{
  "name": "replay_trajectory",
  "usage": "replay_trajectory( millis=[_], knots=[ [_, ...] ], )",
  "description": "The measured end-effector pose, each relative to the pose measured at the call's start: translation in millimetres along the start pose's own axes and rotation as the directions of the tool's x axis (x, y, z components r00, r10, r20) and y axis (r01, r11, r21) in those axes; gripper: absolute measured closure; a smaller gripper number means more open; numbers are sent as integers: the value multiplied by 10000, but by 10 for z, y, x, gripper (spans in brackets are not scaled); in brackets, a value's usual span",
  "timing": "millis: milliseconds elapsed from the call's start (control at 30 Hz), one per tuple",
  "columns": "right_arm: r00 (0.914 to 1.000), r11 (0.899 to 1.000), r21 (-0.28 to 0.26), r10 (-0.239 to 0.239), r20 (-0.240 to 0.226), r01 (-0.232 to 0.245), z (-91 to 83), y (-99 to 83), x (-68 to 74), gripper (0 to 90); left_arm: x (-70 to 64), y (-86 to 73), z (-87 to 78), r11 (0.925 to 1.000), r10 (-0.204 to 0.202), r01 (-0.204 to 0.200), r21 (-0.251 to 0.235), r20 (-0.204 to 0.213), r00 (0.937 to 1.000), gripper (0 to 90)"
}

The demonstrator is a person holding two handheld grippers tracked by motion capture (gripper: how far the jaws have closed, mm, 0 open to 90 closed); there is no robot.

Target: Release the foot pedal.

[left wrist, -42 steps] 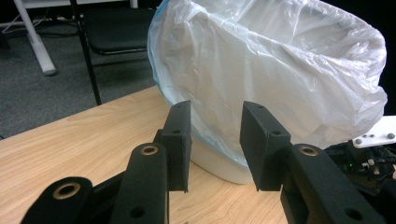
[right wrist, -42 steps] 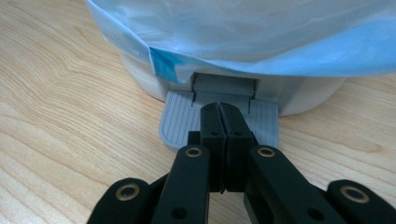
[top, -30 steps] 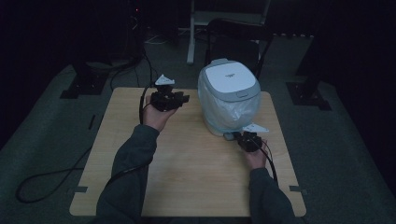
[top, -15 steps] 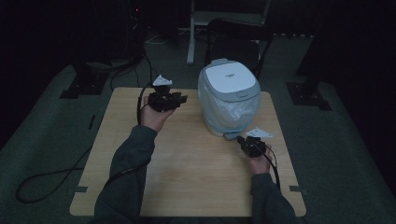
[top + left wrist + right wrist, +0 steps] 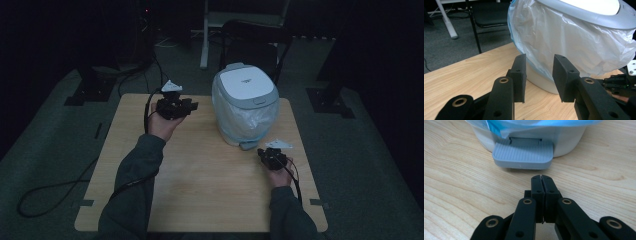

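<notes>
A small white pedal bin (image 5: 245, 107) stands upright on the far right part of the wooden counter (image 5: 200, 185), its grey-rimmed lid (image 5: 246, 86) down and a thin white liner bag (image 5: 579, 47) draped over its sides. In the left gripper view the bag hangs in creased folds with a pale blue edge, covering most of the bin's body above its bare white base.

The right gripper (image 5: 541, 179) lies low over the counter just in front of the bin, its jaws clenched flat against each other with nothing between them. Their tips point at the grey ribbed foot pedal (image 5: 522, 156) that juts from the bin's base; a narrow strip of bare wood separates the tips from the pedal's front edge. In the high view this gripper (image 5: 270, 156) sits just beside the bin's near right corner.

The left gripper (image 5: 538, 68) is held raised over the counter's far left part, well apart from the bin, with its jaws released and empty, aimed toward the bagged side of the bin. In the high view it (image 5: 175, 106) rests in an upturned hand, its cable looping down beside the sleeve.

A dark chair (image 5: 255, 35) stands on the floor behind the counter.
</notes>
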State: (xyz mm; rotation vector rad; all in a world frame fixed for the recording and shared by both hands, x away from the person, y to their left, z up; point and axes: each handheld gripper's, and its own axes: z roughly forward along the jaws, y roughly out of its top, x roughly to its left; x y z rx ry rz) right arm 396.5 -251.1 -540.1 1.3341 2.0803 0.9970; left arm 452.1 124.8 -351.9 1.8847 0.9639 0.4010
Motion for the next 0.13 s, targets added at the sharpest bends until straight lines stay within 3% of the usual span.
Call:
replay_trajectory(
  millis=[133],
  knots=[
    [10000, 9999, 144, 55, -17, -54, 36, -20, -10, 844, 1, 38, -36, 9996, 276, -274, 103, -166, 9995, 644]
  ],
)
